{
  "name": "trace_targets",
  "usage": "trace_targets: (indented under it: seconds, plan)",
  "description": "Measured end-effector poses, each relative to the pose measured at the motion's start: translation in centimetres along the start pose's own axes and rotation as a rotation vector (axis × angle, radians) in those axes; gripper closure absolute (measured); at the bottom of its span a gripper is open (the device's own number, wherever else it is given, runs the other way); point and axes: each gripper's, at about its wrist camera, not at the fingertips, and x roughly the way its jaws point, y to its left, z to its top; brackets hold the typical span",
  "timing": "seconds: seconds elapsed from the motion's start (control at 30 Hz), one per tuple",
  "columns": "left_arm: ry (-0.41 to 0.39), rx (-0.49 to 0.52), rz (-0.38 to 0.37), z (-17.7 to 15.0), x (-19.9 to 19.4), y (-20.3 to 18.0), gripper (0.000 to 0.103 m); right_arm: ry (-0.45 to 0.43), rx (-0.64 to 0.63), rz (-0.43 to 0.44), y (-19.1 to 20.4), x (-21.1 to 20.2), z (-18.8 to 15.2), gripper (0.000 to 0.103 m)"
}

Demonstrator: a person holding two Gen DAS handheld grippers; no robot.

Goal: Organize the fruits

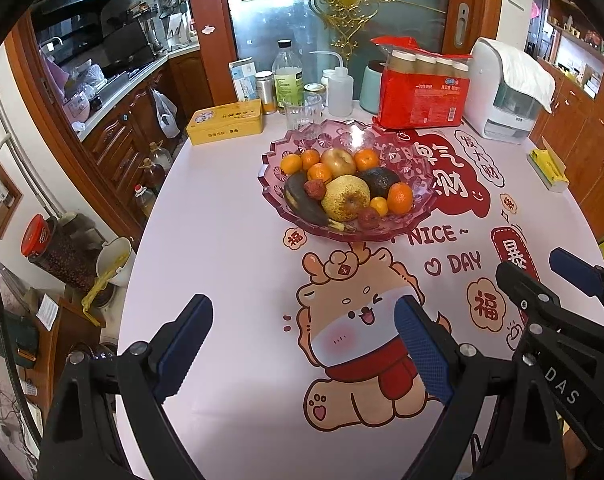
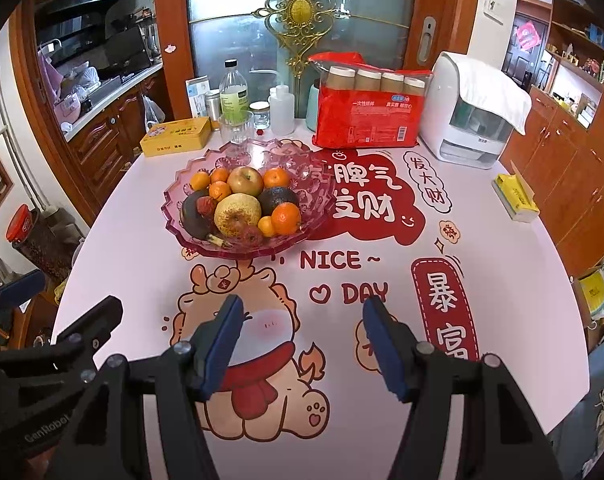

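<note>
Grippers first, nearest the cameras: left gripper [image 1: 302, 344] has its jaws spread wide with nothing between them, right gripper [image 2: 302, 344] sits about half open, also empty, both hovering over the cartoon tablecloth [image 2: 150, 264]. Further back, the pink glass fruit bowl [image 1: 422, 184] already holds everything I can spot: yellow pear [image 1: 345, 197], apple [image 1: 338, 161], blackened banana [image 1: 302, 200], dark avocado [image 1: 380, 181], several mandarins, two small red fruits. No loose fruit on the table, so honestly it looks basically done, or not started if sorting's the plan. Behind the bowl stands an empty-looking drinking glass [image 1: 302, 111].
</note>
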Motion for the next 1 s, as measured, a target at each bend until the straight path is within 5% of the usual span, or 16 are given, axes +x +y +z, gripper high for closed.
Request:
trace_targets:
  seconds: [1.0]
  plan:
    - [0.048,-0.004,-0.016,-0.1,1.1,0.2,0.011,0.064,-0.001,0.028,0.3,1.7,-0.4,0.040]
